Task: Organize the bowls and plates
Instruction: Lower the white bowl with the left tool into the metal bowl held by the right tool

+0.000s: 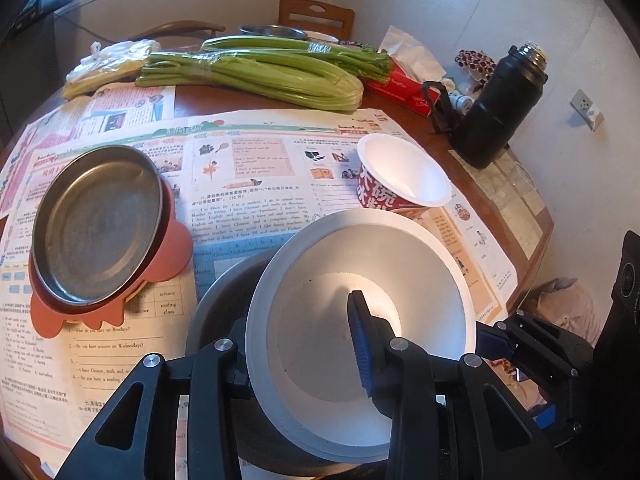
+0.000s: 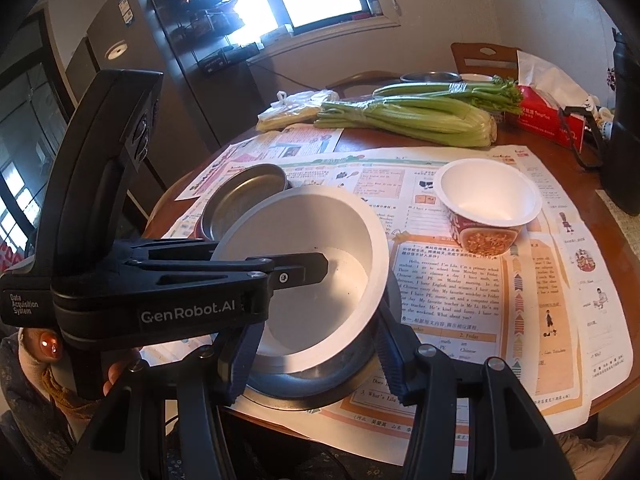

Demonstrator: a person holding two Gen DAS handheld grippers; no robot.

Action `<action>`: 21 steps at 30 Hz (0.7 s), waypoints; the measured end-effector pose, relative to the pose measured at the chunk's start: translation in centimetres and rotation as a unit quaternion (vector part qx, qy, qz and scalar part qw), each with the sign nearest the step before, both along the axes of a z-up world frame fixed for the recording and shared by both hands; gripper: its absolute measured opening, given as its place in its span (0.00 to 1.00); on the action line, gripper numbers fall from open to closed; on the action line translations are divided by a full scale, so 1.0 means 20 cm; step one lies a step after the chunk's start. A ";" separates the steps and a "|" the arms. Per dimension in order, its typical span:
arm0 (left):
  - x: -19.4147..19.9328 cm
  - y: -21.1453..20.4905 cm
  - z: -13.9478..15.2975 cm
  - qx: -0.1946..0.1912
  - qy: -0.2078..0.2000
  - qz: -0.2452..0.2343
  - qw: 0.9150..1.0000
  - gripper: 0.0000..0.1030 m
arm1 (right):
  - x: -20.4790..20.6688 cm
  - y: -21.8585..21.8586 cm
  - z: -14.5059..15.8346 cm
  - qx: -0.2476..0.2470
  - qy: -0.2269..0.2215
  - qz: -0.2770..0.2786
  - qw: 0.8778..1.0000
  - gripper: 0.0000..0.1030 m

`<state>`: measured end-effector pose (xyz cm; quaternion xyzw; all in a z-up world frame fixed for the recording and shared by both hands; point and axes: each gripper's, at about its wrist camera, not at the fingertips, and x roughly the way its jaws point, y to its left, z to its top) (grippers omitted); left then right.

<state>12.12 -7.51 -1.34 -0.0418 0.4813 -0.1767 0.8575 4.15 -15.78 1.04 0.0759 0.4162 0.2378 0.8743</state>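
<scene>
A white paper bowl (image 1: 340,304) (image 2: 316,276) is tilted inside a steel bowl (image 1: 216,312) (image 2: 344,364) at the table's near edge. My left gripper (image 1: 304,356) is shut on the white bowl's rim, one finger (image 1: 362,344) inside, the other outside; it also shows in the right wrist view (image 2: 304,268). My right gripper (image 2: 316,360) is open, its fingers on either side of the steel bowl. A steel plate (image 1: 96,224) (image 2: 244,200) lies on a red plate (image 1: 168,256). A red-printed noodle cup (image 1: 404,176) (image 2: 486,204) stands on newspaper.
Newspaper (image 1: 248,184) (image 2: 460,292) covers the round wooden table (image 1: 500,208). Celery (image 1: 256,72) (image 2: 408,116), a tissue box (image 1: 400,84) (image 2: 548,116) and a black flask (image 1: 500,104) lie at the back. Chairs (image 1: 316,16) and more bowls stand behind.
</scene>
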 end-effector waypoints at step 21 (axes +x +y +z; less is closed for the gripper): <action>0.01 0.05 -0.11 0.034 0.011 0.019 0.999 0.35 | 0.04 0.10 -0.11 -0.018 0.024 0.019 0.999 0.52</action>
